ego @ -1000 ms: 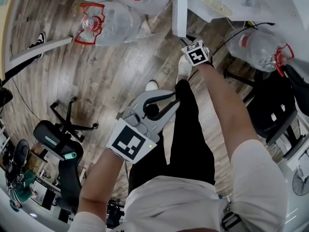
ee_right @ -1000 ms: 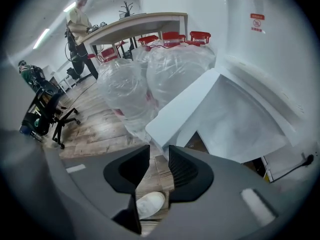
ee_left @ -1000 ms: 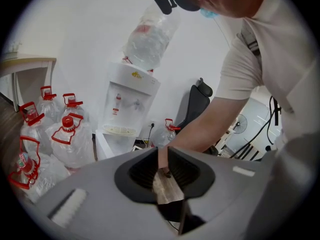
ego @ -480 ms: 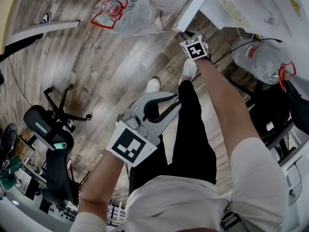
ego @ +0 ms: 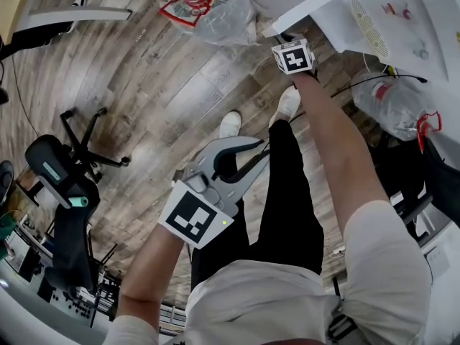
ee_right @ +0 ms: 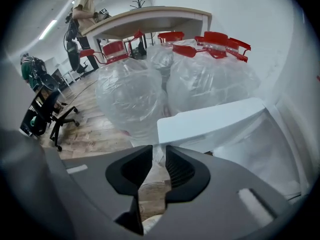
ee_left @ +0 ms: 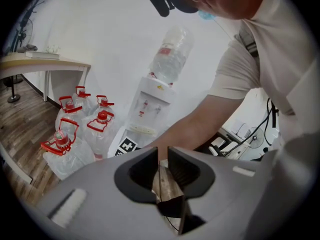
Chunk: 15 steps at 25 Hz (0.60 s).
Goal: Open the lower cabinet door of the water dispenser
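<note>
**Door swung out, hold at its corner looks thin**

The water dispenser [ee_left: 150, 104] is seen upright against the wall. Its lower door [ee_right: 210, 119] is already swung outward, close to the bottles [ee_right: 130, 94] that are stood below the table's [ee_right: 150, 16] near edge. The right hand-held gripper [ee_right: 159, 150] is set at a corner of the door's free edge, with its jaws drawn nearly together and apparently pinched on it. The left hand-held gripper [ee_left: 163, 153] is held back over the floor, its jaws narrow, with nothing between them.

So small a hold could be lost if the pull is angled off the door's arc, and the door might then fall shut. If it is pulled much further, the bottles could be struck.

The hinge and the cabinet's inside are not shown. The dispenser's lower part is covered by the arm in the left gripper view. How firmly the corner is clamped cannot be judged.
</note>
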Each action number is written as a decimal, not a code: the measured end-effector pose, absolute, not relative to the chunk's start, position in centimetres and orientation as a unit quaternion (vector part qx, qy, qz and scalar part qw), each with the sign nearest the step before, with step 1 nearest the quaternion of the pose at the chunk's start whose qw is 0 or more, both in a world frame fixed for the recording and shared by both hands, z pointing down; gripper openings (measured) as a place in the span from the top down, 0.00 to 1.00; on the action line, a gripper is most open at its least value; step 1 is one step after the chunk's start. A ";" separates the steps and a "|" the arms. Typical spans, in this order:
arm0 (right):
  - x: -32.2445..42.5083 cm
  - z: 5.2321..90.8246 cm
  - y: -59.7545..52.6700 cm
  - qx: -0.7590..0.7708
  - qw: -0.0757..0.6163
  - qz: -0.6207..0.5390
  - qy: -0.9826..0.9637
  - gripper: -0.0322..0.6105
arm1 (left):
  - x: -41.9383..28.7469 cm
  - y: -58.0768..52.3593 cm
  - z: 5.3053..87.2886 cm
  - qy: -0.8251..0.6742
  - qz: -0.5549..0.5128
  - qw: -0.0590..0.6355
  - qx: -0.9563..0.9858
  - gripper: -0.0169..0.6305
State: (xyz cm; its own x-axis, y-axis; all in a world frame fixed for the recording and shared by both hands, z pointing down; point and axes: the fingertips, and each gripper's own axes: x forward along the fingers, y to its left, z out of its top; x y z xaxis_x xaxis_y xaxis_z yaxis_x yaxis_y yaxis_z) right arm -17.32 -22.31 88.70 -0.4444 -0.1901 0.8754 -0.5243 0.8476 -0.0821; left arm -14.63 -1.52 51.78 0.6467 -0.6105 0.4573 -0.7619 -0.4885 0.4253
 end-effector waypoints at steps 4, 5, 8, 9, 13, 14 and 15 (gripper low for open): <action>-16.9 88.9 -22.7 0.230 0.487 0.168 -0.826 0.84 | -15.3 -0.9 51.7 -0.409 0.117 0.308 0.851 0.82; -16.8 89.0 -22.5 0.228 0.486 0.172 -0.826 0.84 | -15.4 -0.7 51.7 -0.410 0.116 0.308 0.851 0.82; -16.7 88.6 -22.2 0.229 0.489 0.183 -0.821 0.84 | -15.9 -0.3 51.4 -0.411 0.113 0.307 0.851 0.82; -16.8 88.3 -22.1 0.230 0.489 0.184 -0.821 0.84 | -16.0 -0.1 51.3 -0.412 0.113 0.306 0.851 0.82; -16.2 85.5 -21.1 0.237 0.479 0.189 -0.823 0.84 | -15.9 0.2 49.9 -0.401 0.114 0.291 0.861 0.82; -16.0 84.4 -20.7 0.239 0.474 0.192 -0.825 0.84 | -15.8 0.3 49.2 -0.398 0.114 0.282 0.866 0.82; -15.9 83.3 -20.1 0.239 0.469 0.195 -0.828 0.84 | -15.8 0.3 48.5 -0.393 0.113 0.273 0.871 0.82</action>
State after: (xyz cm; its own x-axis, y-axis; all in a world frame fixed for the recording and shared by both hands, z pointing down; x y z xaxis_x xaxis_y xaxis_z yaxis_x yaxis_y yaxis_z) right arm -15.85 -20.12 83.30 -0.4458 -0.2131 0.8694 -0.5788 0.8095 -0.0984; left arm -15.79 0.33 48.49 0.6652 -0.6231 0.4114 -0.7464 -0.5418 0.3864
